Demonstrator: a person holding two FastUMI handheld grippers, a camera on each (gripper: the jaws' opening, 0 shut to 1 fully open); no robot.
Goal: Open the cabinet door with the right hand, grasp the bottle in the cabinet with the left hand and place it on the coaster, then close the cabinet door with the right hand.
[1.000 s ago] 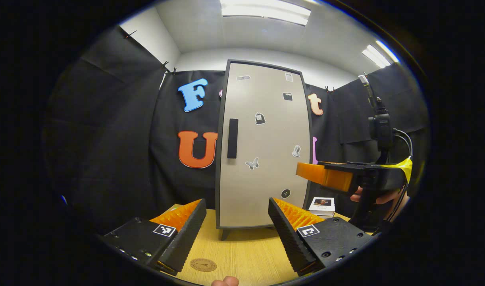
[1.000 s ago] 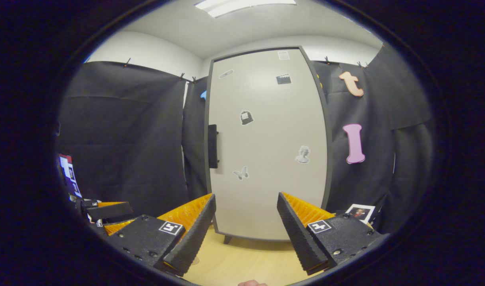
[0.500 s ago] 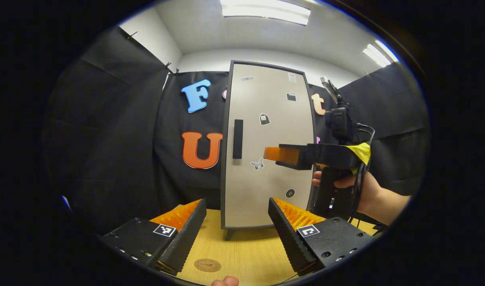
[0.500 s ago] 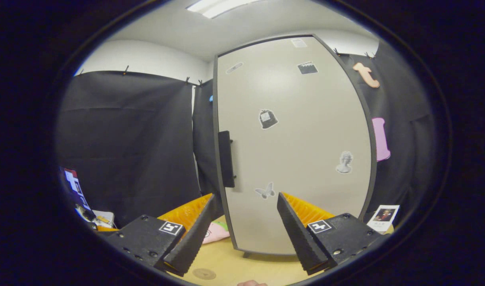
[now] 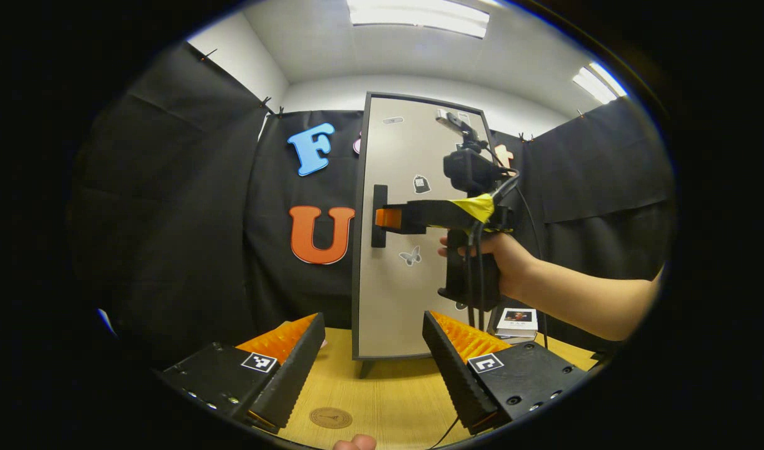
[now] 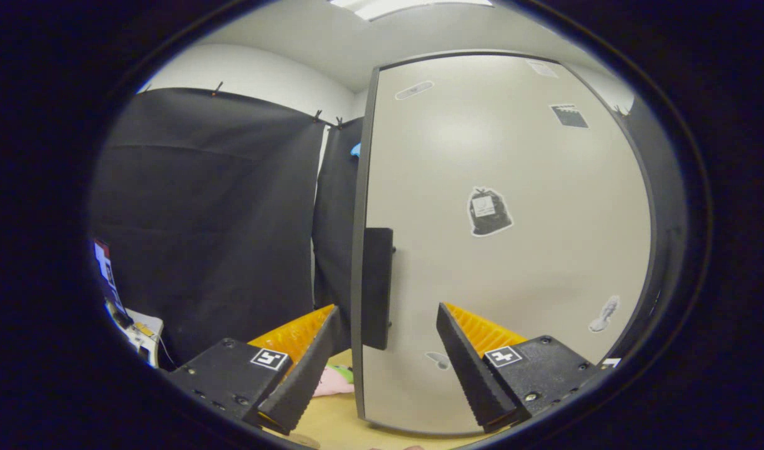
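I hold my right gripper (image 6: 382,356) open with its fingers either side of the handle (image 6: 377,287) of the closed cabinet door (image 6: 513,250), ready to pull, while my open left gripper (image 5: 372,369) waits low above the coaster (image 5: 331,417); the bottle is hidden inside.

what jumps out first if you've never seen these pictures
The tall pale cabinet door, shut and dotted with small stickers, stands at the back of the wooden table. In the left gripper view the right gripper, held by a hand, reaches up to the door's dark handle. A round coaster lies near the table's front edge.
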